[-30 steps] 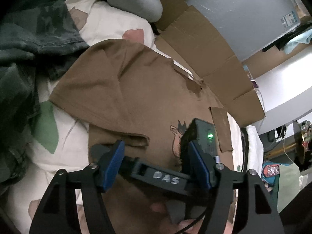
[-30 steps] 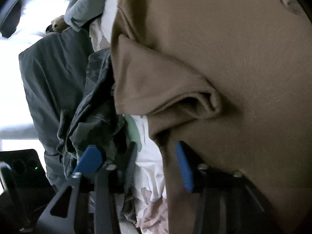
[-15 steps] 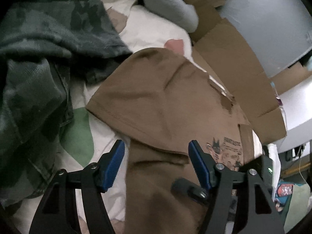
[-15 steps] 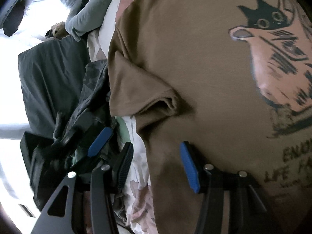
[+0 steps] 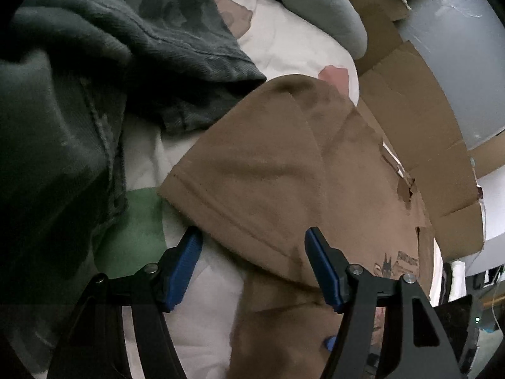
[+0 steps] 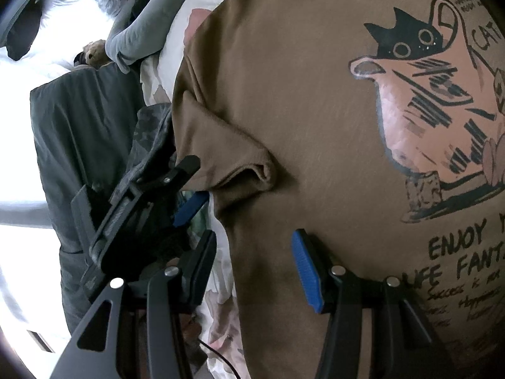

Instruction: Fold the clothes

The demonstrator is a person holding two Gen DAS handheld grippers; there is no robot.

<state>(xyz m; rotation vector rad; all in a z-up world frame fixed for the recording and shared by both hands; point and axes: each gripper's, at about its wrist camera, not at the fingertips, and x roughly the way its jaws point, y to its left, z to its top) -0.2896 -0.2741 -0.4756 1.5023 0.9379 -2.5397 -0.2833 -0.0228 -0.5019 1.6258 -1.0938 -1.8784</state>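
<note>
With both grippers' jaws spread wide, the left gripper (image 5: 252,268) should bite the brown T-shirt (image 6: 315,110) sleeve (image 5: 240,183) hem squarely, catching both layers.

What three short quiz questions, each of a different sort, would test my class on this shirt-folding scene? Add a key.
1. True or false: the left gripper is shut on the brown T-shirt.
2. Which animal is printed on the T-shirt: A dog, B cat, C bird?
3. Fill in: the dark garment beside the sleeve has a ___ pattern.

Key: 1 false, it is open; 2 B; 3 camouflage.
</note>
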